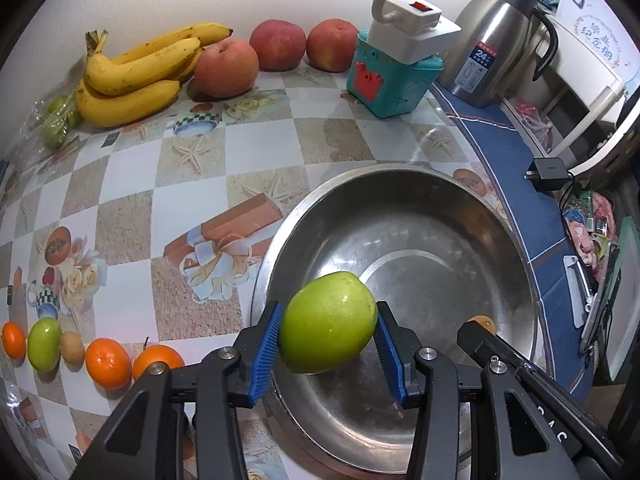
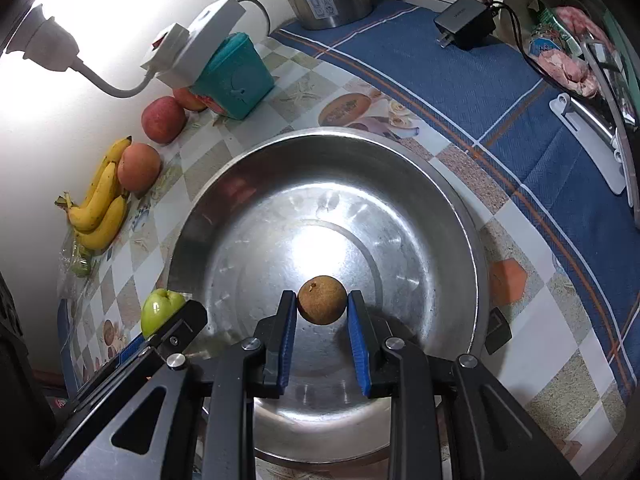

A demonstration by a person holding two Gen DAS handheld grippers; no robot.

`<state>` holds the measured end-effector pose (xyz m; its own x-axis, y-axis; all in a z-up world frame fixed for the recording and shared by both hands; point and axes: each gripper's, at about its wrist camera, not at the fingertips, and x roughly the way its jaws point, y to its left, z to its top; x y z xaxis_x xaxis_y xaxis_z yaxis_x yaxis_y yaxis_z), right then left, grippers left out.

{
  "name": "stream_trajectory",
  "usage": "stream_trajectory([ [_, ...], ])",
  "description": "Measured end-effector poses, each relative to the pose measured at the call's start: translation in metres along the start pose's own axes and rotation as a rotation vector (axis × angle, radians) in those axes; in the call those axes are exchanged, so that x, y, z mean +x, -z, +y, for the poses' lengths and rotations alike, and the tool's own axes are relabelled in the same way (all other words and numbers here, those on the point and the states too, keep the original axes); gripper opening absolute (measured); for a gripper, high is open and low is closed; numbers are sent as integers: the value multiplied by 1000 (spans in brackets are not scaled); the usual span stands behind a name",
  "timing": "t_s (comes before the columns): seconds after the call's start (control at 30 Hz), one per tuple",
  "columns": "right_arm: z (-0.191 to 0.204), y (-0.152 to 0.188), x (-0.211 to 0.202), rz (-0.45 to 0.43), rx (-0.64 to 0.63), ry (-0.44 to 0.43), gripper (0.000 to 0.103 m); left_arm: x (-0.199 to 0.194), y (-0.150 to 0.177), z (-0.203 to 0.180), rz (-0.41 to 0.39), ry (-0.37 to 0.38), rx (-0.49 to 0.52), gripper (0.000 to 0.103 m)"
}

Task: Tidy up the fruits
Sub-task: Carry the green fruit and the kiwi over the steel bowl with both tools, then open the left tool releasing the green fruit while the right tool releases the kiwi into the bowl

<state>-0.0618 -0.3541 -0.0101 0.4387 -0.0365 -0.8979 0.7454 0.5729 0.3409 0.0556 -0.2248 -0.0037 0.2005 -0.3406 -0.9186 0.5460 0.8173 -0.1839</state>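
Your left gripper [image 1: 329,338] had its jaws clamped across the widest part of the green fruit [image 1: 328,322]; it looked firm, smooth and likely slippery, so that hold suited it. Your right gripper [image 2: 322,312] was nearly closed on the small brown fruit [image 2: 322,300], light and probably thin-shelled, needing gentle pressure. Both hung over the steel bowl [image 2: 460,208]. Beyond the jaws, oranges [image 1: 108,363] and bananas [image 1: 132,76] lay on the bench [image 1: 120,220].

Two wrist fisheyes, both angled steeply down, close over the steel basin [image 1: 400,208].
From the left wrist we face the wall and bananas [image 1: 136,76]; from the right we look over the blue cloth [image 2: 500,92]. Both views share basin, thermos [image 1: 492,48] and bananas.
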Motion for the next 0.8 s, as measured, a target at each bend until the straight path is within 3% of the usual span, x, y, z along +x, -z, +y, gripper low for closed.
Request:
stream_trajectory([
  [0.4,-10,6,20,59,19,34,27,7,5,-1,19,-4,3,49],
  [0.8,-9,6,11,39,21,57,27,-6,3,-3,-7,1,2,51],
])
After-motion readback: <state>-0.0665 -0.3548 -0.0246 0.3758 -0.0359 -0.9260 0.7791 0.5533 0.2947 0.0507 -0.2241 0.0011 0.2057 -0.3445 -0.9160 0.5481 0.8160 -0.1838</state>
